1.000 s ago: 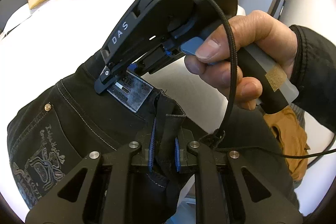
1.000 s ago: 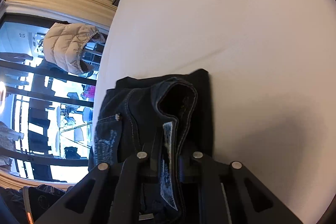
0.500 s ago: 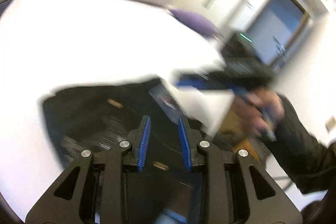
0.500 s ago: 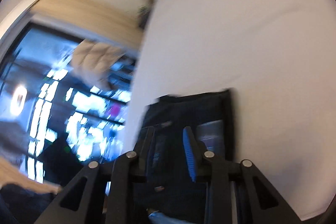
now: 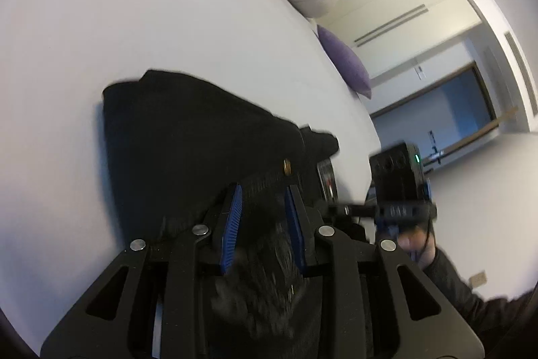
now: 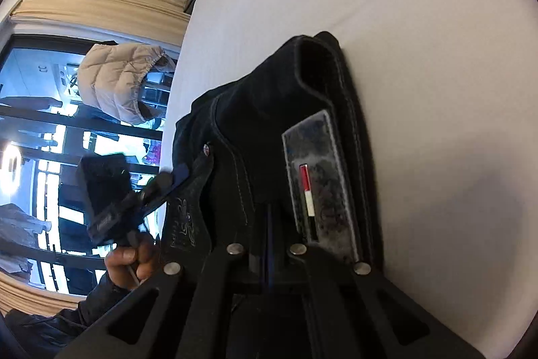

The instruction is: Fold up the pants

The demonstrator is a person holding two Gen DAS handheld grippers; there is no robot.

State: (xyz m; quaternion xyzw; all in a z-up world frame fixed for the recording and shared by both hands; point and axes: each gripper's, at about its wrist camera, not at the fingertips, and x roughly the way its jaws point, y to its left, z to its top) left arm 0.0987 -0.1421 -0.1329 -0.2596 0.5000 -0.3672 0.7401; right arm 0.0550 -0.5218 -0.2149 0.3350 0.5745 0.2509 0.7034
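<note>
The left gripper (image 5: 262, 211) has let go of the pants (image 5: 188, 150), jaws now apart above them, while the right gripper (image 6: 267, 244) is clenched on the waistband at 6 o'clock on the bed (image 6: 420, 22).

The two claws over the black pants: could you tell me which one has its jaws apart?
The left claw: its blue pads stand apart over the pants. The right claw is shut.
</note>
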